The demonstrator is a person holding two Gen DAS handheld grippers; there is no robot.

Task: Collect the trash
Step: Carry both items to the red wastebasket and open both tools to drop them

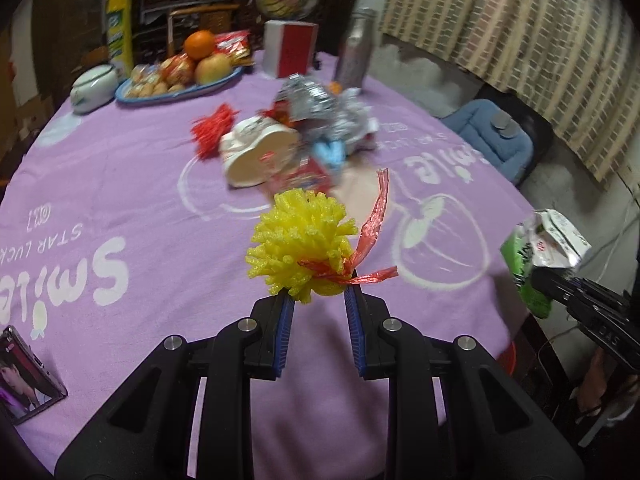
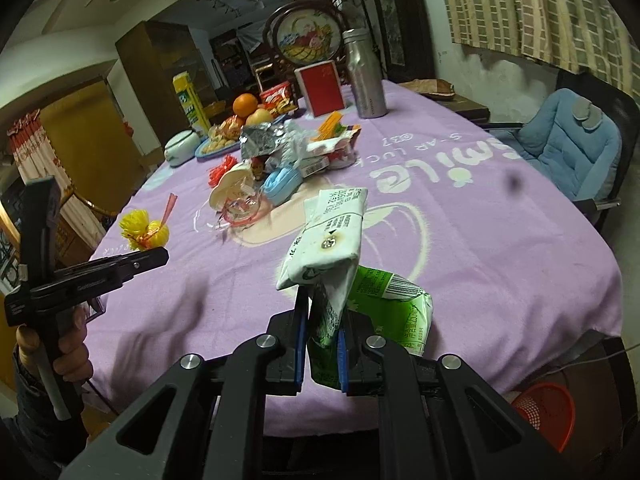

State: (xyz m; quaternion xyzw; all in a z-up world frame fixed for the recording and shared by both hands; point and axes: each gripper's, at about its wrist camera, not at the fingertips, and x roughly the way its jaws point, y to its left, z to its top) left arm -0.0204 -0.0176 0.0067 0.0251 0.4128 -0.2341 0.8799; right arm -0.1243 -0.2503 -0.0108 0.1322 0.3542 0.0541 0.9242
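Left claw (image 1: 320, 300) grips the yellow foam fruit net (image 1: 302, 246) tied with red ribbon; right claw (image 2: 322, 312) clamps the crumpled green-and-white carton (image 2: 344, 264), both lifted off the purple-clothed bench (image 1: 120, 184), likely bound for the red basket (image 2: 546, 414).

Purple-clothed table (image 2: 460, 248) under trash pile (image 2: 280, 160)

Right gripper (image 2: 323, 344) clamping crumpled green-and-white drink carton (image 2: 340, 264) between its 2 blue pads, carton sticking up over purple tablecloth (image 2: 460, 248); left gripper (image 2: 162, 254) reaching in from left edge, hand (image 2: 68, 344) wrapping its handle, yellow foam net (image 2: 142, 232) with red ribbon sitting at its tip; trash pile (image 2: 280, 160) lying mid-table; red basket (image 2: 544, 412) showing below table edge at lower right
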